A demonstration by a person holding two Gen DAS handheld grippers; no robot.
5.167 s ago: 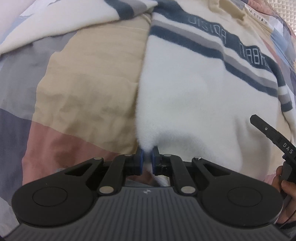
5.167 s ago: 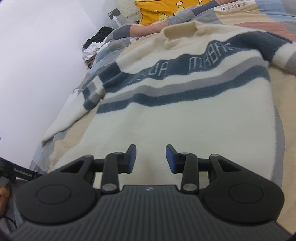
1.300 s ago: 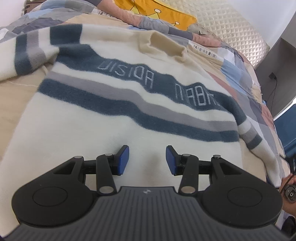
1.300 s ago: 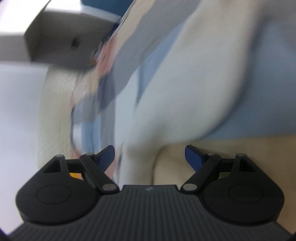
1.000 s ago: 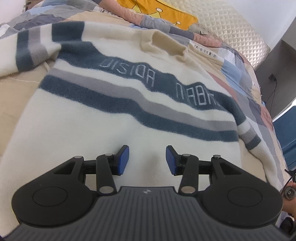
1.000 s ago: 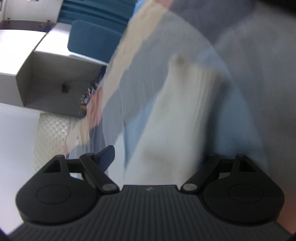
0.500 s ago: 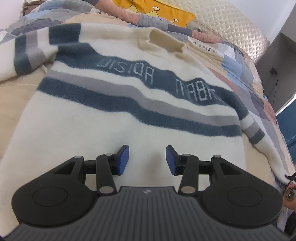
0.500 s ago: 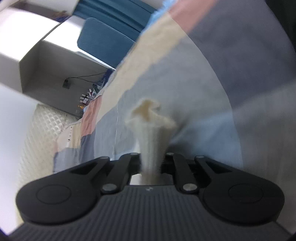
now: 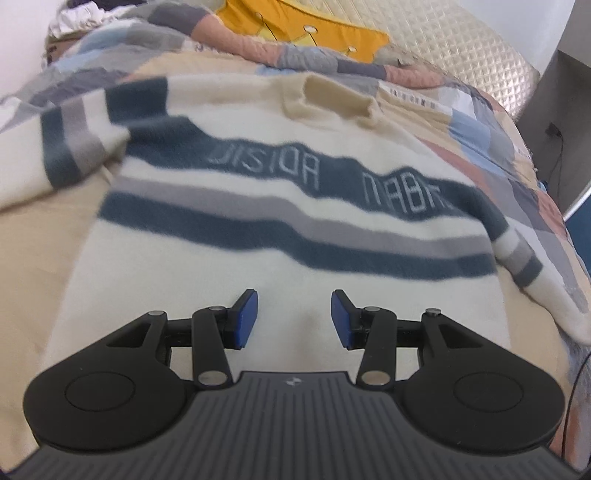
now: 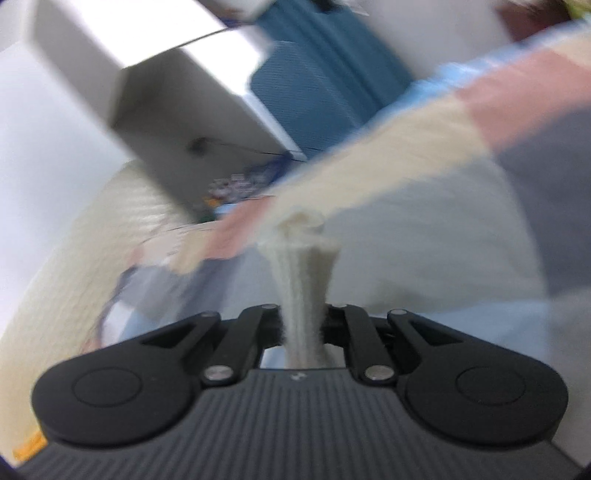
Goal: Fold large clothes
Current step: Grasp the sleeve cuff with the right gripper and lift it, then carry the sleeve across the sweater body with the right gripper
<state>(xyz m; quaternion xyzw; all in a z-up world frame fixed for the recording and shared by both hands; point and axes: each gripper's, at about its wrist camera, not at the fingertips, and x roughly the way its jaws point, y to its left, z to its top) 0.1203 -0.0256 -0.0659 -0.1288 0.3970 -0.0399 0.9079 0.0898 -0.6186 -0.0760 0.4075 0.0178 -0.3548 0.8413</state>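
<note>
A cream sweater [image 9: 280,177] with dark blue and grey stripes and mirrored lettering lies spread flat on the patchwork bedspread [image 9: 480,122], collar at the far side. My left gripper [image 9: 294,319] hovers open over its plain lower body, blue pads apart with nothing between them. The sweater's right sleeve [image 9: 546,291] trails off toward the right edge of the bed. In the blurred right wrist view, my right gripper [image 10: 303,325] is shut on a bunched cream sleeve cuff [image 10: 301,254], which sticks up between the jaws.
A yellow pillow [image 9: 306,33] and a quilted headboard [image 9: 454,48] sit beyond the collar. A grey cabinet [image 10: 166,96] and a blue curtain [image 10: 325,81] stand past the bed's right side. A pile of clothes [image 9: 81,18] lies at the far left corner.
The right gripper closed on the cream cuff, then rose and rolled with it. The left gripper stayed open over the sweater, shifting only slightly.
</note>
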